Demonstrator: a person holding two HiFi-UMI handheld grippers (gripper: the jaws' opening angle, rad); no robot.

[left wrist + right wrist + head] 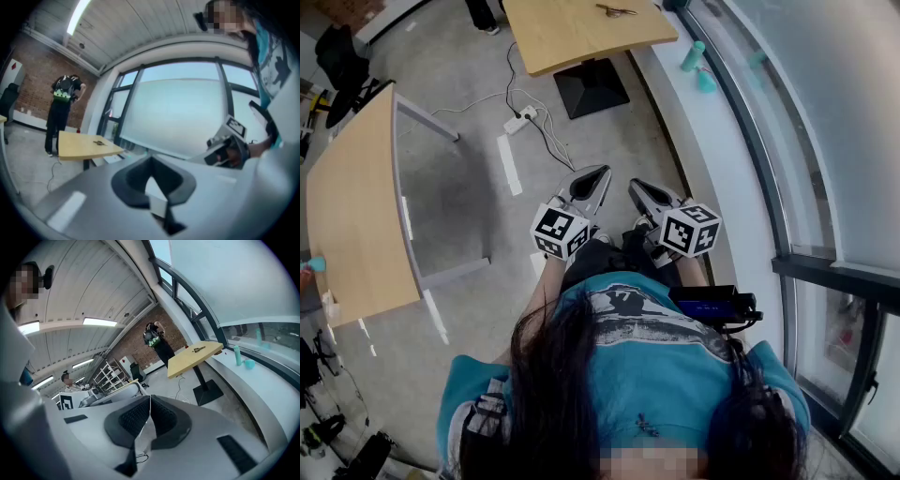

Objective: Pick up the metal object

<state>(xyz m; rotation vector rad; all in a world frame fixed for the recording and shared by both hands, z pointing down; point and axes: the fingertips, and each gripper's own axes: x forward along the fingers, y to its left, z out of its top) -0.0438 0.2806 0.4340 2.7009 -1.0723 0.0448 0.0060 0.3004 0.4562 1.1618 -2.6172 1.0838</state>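
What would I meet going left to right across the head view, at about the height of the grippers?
Light wooden table → white tape strip on the floor → left gripper → right gripper → white window ledge → dark window frame.

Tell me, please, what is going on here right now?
A person stands holding a gripper in each hand, close to the body. The left gripper and the right gripper both have their fingers closed on nothing. The metal object lies on the wooden table some way ahead, untouched, so the pick-up has not begun.
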